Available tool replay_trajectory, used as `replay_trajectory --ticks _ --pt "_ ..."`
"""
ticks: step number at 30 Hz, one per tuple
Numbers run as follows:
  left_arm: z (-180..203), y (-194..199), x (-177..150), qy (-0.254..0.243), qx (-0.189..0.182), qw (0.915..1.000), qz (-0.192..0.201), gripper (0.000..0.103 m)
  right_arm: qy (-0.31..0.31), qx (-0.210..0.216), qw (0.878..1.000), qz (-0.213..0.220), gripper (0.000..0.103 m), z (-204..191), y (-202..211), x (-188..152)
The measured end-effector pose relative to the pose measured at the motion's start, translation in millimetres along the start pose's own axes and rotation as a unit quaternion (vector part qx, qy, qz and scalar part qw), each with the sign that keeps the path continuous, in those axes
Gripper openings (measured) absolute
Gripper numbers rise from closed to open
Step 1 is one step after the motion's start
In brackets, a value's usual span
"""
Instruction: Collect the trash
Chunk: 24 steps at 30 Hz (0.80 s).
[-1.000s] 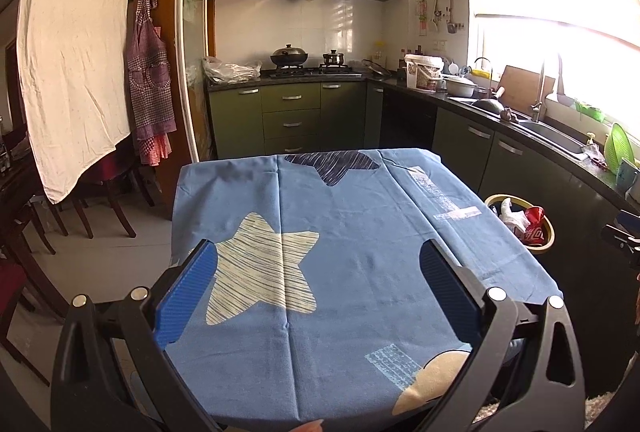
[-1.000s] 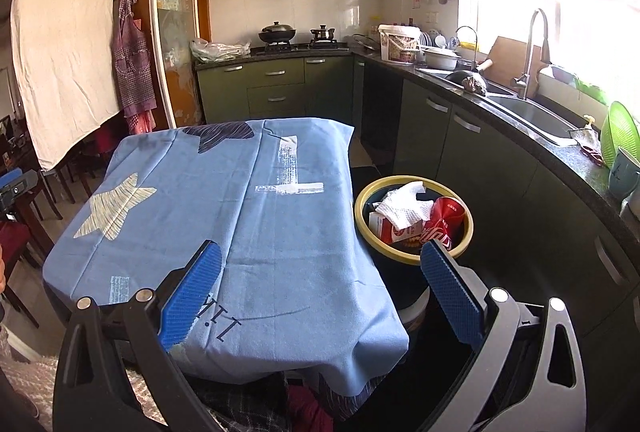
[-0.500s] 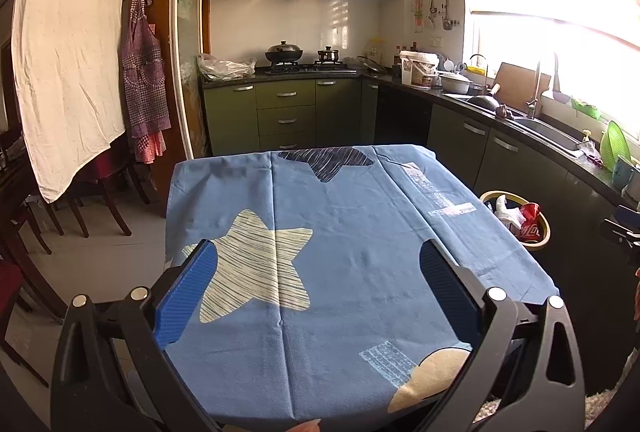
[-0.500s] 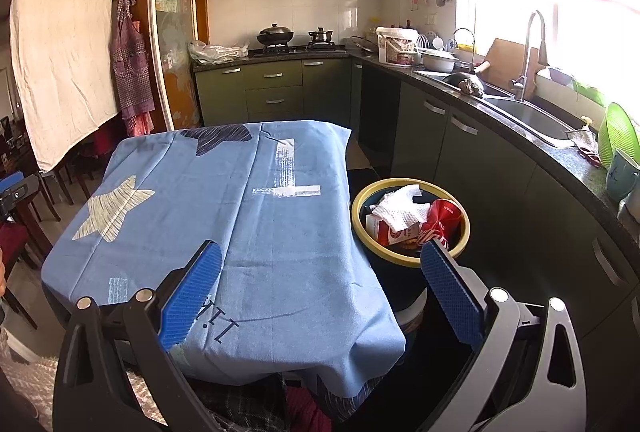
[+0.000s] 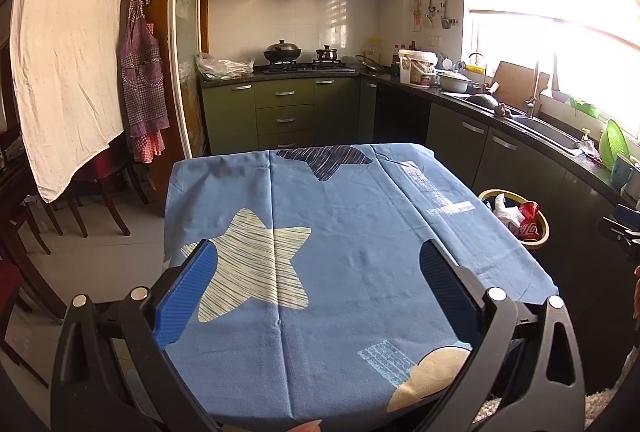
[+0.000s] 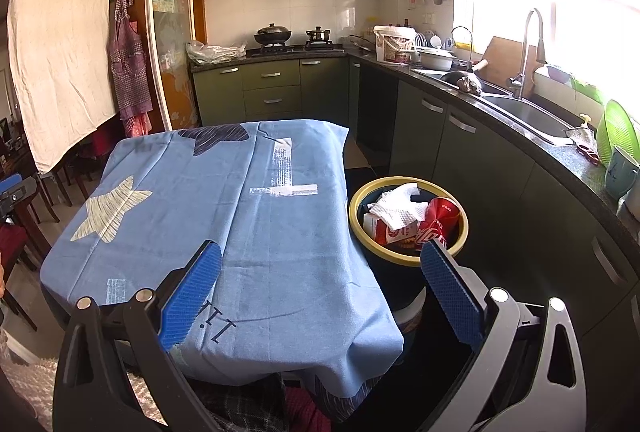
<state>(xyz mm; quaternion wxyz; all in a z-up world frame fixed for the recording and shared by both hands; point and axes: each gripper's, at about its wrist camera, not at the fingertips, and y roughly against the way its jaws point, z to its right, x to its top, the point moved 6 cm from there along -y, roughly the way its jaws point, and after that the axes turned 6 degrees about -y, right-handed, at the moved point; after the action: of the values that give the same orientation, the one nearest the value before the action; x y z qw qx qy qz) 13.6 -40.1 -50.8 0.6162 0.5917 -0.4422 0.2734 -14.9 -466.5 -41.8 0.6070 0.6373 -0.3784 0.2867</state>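
Note:
A yellow-rimmed dark trash bin [image 6: 408, 260] stands on the floor right of the table. It holds a crumpled white tissue [image 6: 398, 208], a red cola can [image 6: 440, 218] and a red-white carton [image 6: 380, 230]. The bin also shows in the left wrist view [image 5: 540, 236]. My left gripper [image 5: 318, 272] is open and empty above the near part of the table with the blue star cloth [image 5: 340, 232]. My right gripper [image 6: 320, 272] is open and empty, above the table's near right corner [image 6: 280, 232], close to the bin.
Green kitchen cabinets and a dark counter [image 6: 520, 136] with a sink [image 6: 528, 112] run along the right. A stove with pots [image 5: 300, 58] is at the back. Dark wooden chairs [image 5: 48, 208] and a hanging white sheet [image 5: 68, 44] are on the left.
Both grippers have drawn back and risen a little; the table and bin sit slightly lower and farther in each view. Both stay open and empty.

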Motion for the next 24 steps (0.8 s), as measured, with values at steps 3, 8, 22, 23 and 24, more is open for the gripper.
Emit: replay_trajectory --ticks 3,8,22,23,24 --pt "-0.6 -1.0 0.3 0.000 -0.001 1.0000 0.000 0.096 0.000 0.000 1.000 0.001 0.098 -0.1 0.1 0.0" --pt "0.8 -1.5 0.2 -0.001 -0.002 1.0000 -0.001 0.096 0.000 0.000 1.000 0.000 0.098 0.2 0.0 0.1" --pt "3.1 -3.6 -1.7 -0.003 -0.003 1.0000 -0.002 0.096 -0.001 0.000 1.000 0.000 0.098 0.5 -0.5 0.3" --pt "2.8 -3.5 -1.4 -0.003 -0.003 1.0000 -0.002 0.096 -0.001 0.000 1.000 0.000 0.098 0.4 -0.5 0.3" --pt "3.0 -3.4 -1.5 -0.003 -0.003 1.0000 -0.002 0.096 -0.001 0.000 1.000 0.000 0.098 0.5 -0.6 0.3"
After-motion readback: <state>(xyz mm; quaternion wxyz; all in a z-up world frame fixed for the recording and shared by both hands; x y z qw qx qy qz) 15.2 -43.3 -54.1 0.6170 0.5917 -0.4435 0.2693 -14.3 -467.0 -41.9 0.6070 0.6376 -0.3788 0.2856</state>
